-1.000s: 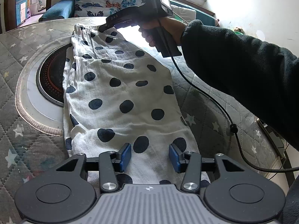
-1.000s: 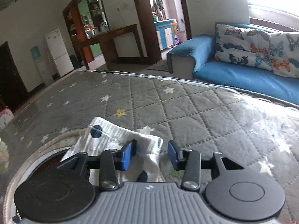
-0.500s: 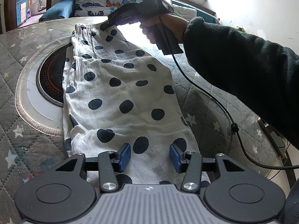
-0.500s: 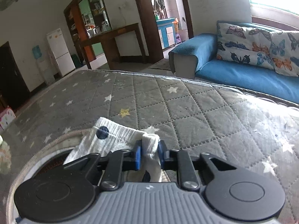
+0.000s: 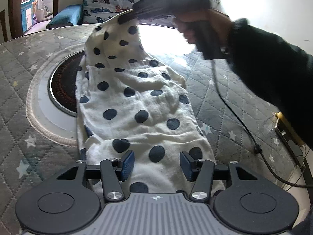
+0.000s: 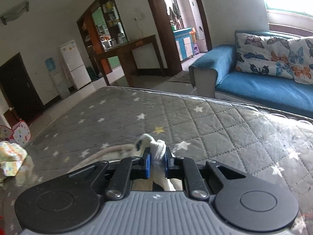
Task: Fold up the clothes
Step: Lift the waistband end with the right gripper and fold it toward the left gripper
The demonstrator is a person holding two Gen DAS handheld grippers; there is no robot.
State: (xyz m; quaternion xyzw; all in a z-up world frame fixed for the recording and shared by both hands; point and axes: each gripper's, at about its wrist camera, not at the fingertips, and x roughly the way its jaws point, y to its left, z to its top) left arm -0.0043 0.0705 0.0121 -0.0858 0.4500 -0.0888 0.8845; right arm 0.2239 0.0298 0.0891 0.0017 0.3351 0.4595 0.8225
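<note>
Garment: white polka-dot garment (image 5: 137, 105) with dark blue dots, lying lengthwise on the quilted grey star-pattern cover (image 5: 225, 101); in the left wrist view it runs from 6 o'clock up to 12 o'clock.
Garment, far end: lifted off the cover and bunched at 12 o'clock; the near and middle parts lie flat, with wrinkles across the middle.
Right gripper (image 6: 156, 161): blue pads pressed onto a wad of the white cloth, jaws nearly together, having just been closing; cloth pokes out ahead of the tips. In the left wrist view it is motion-blurred at 12 to 1 o'clock.
Right hand (image 5: 197, 27): wrapped round the gripper handle, dark sleeve (image 5: 273, 66) entering from 3 o'clock; a black cable (image 5: 230, 109) hangs down from the handle.
Left gripper (image 5: 156, 165): jaws apart and just been opening further, pads over the near hem at 6 o'clock; cloth lies between them, pads not pressing it.
Round inset (image 5: 62, 86): dark disc with pale ring in the cover at 9 o'clock, its right edge under the garment.
Background: blue sofa (image 6: 264, 88) with butterfly-print cushions (image 6: 264, 54) at 2 o'clock in the right wrist view; white fridge (image 6: 74, 64) at 10 o'clock.
</note>
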